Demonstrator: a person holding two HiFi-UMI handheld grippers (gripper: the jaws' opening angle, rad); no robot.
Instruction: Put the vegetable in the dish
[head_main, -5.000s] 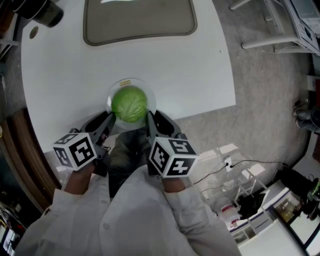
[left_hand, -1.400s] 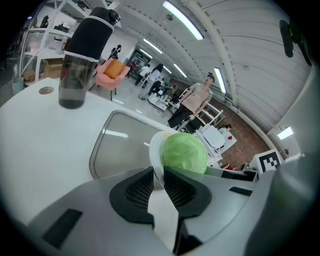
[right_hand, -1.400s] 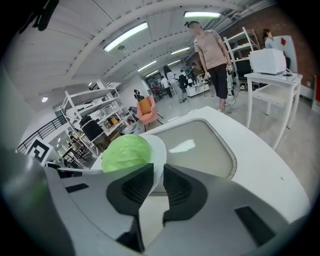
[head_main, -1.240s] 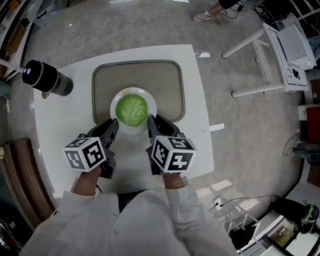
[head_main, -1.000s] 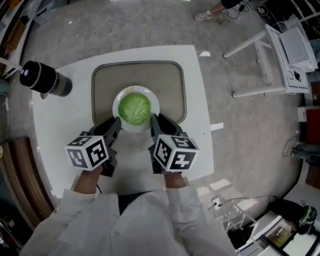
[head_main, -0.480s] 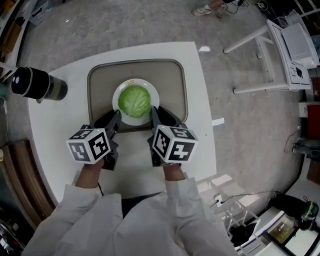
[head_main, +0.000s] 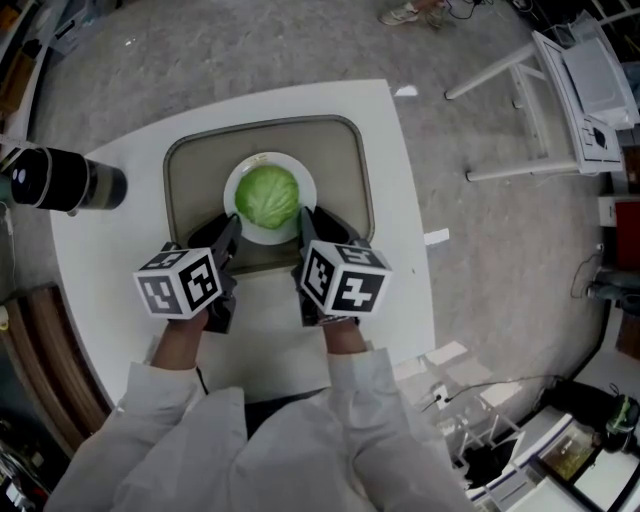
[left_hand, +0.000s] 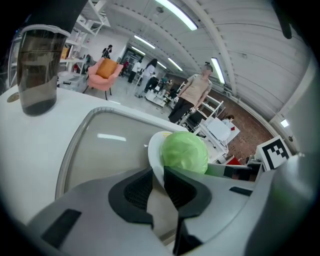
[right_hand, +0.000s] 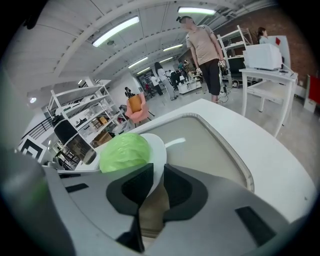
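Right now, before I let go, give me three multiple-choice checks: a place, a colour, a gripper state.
1. Where is the dish? A over the tray; B left of the tray; C right of the tray.
2. What colour is the vegetable? A red; B green; C orange.
3. How do the grippers stand? A both open; B both shut on the vegetable; C both shut on the dish's rim.
Key: 1 A, its whole outline lies within the tray's. 2 B, it is pale green. 3 C, left gripper and right gripper each pinch its rim.
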